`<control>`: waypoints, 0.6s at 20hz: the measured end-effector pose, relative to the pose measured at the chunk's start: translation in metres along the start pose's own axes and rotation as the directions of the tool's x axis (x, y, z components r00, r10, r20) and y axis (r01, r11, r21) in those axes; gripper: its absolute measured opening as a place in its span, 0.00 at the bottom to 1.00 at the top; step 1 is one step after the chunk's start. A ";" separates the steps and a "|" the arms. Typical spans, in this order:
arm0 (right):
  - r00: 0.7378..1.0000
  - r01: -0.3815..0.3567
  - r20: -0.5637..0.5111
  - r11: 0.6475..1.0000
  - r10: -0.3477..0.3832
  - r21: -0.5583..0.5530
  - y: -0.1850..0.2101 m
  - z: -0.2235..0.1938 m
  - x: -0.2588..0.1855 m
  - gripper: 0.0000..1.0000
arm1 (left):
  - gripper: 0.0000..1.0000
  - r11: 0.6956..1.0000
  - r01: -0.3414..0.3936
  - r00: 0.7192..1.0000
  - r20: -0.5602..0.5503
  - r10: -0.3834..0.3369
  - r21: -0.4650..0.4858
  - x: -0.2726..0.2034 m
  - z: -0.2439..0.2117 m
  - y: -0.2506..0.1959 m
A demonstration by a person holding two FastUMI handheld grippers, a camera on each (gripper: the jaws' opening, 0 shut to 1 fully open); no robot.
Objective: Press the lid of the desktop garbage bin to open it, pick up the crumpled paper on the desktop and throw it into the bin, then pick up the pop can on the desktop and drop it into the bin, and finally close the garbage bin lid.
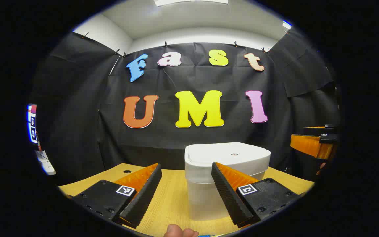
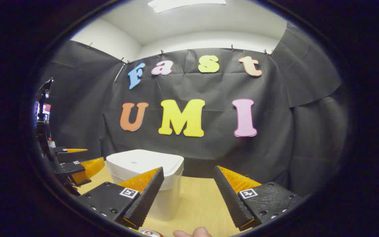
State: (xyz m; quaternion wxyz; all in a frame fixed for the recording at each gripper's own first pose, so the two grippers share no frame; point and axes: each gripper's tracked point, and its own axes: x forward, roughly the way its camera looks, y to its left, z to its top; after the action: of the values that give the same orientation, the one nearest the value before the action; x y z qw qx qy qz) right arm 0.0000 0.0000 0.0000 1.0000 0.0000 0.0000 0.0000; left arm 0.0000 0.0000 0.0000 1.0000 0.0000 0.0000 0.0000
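A: Left gripper view first. Where is the bin?

B: The bin (image 1: 224,177) stands upright on the table (image 1: 173,200), straight ahead and a little right of centre, its lid (image 1: 228,154) shut and lying flat. Its long side runs across the view.

A: And the left hand-held gripper (image 1: 186,192)?

B: Held low and level over the table, pointing at the bin, jaws spread wide with nothing between them. The right finger overlaps the bin's front in the picture; whether it touches, I cannot tell. A fingertip (image 1: 180,232) shows at the bottom edge. The right hand-held gripper (image 1: 313,144) is at the far right, beside the bin.

A: Room to move?

B: Bare table left of the bin up to the back edge.

A: Right gripper view?

B: The bin sits left of centre, lid down. The right hand-held gripper points past its right side, jaws wide and empty. The can's (image 2: 150,233) top peeks in at the bottom edge, near a fingertip (image 2: 194,232). The left hand-held gripper is at far left, beyond the bin. Open table lies to the right of the bin.
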 end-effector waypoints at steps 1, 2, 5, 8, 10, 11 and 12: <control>1.000 0.001 -0.002 1.000 -0.001 -0.005 0.002 -0.002 0.000 0.95 | 0.98 1.000 0.012 1.000 0.001 -0.012 -0.001 -0.001 0.001 -0.002; 1.000 0.006 -0.003 1.000 -0.006 -0.014 0.003 -0.002 -0.001 0.95 | 0.98 1.000 0.022 1.000 0.004 -0.022 0.003 -0.002 0.003 -0.004; 1.000 0.024 0.007 1.000 -0.024 -0.004 0.003 0.004 -0.006 0.95 | 0.98 0.999 0.030 0.999 0.031 -0.031 0.038 -0.008 0.012 0.002; 0.999 0.043 0.018 0.999 -0.044 0.025 -0.003 0.013 -0.011 0.97 | 0.97 0.998 0.026 0.998 0.048 -0.028 0.052 -0.011 0.018 0.010; 0.999 0.049 0.020 0.998 -0.049 0.028 -0.004 0.019 -0.014 0.95 | 0.98 0.999 0.022 0.998 0.051 -0.024 0.041 -0.014 0.018 0.014; 0.999 0.047 0.021 0.999 -0.047 0.009 -0.005 0.026 -0.014 0.94 | 0.98 0.999 0.019 0.999 0.049 -0.021 0.034 -0.015 0.018 0.017; 0.998 0.047 0.033 0.999 -0.046 -0.008 -0.008 0.038 -0.014 0.94 | 0.98 1.000 0.016 0.999 0.046 -0.017 0.027 -0.016 0.018 0.019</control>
State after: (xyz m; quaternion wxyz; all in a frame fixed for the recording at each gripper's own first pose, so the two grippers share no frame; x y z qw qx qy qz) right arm -0.0141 -0.0084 0.0377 0.9996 -0.0043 -0.0166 -0.0232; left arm -0.0164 0.0195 0.0180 0.9996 0.0131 -0.0233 -0.0083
